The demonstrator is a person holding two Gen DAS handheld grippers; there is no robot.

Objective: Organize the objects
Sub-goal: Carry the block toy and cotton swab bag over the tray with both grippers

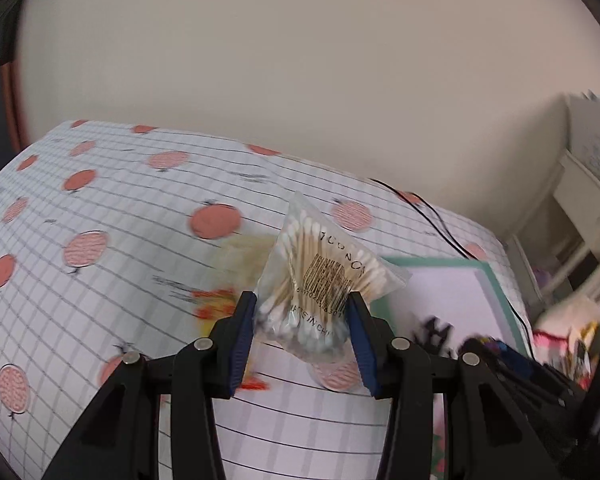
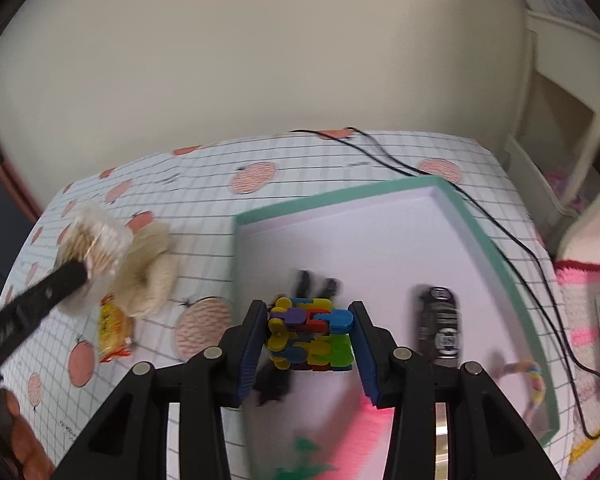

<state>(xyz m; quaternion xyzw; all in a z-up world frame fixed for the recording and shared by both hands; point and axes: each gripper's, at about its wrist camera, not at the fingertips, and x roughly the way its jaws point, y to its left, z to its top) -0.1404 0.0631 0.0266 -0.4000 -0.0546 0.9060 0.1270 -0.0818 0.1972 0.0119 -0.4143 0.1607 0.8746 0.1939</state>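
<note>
1. My left gripper is clamped on a clear bag of cotton swabs; the bag sticks up past the fingertips, barcode facing the camera, lifted off the bench.
2. My right gripper is clamped on a multicoloured block of interlocked plastic pieces, held over the near-left part of the teal-rimmed tray.
3. In the tray, right of my right gripper: a black cylindrical container lying on its side. Further right, near the tray's wall, a small pastel-striped item, too blurred to identify.
4. Just ahead of the right gripper in the tray: a dark item, blurred, can't tell what.
5. Left of my right gripper, on the bench outside the tray: a cream fabric scrunchie and, nearer, a yellow-orange snack packet just beside it.
6. A black cable runs across the bench beyond the tray.
7. Bench cover is a white grid with pink circles.
</note>
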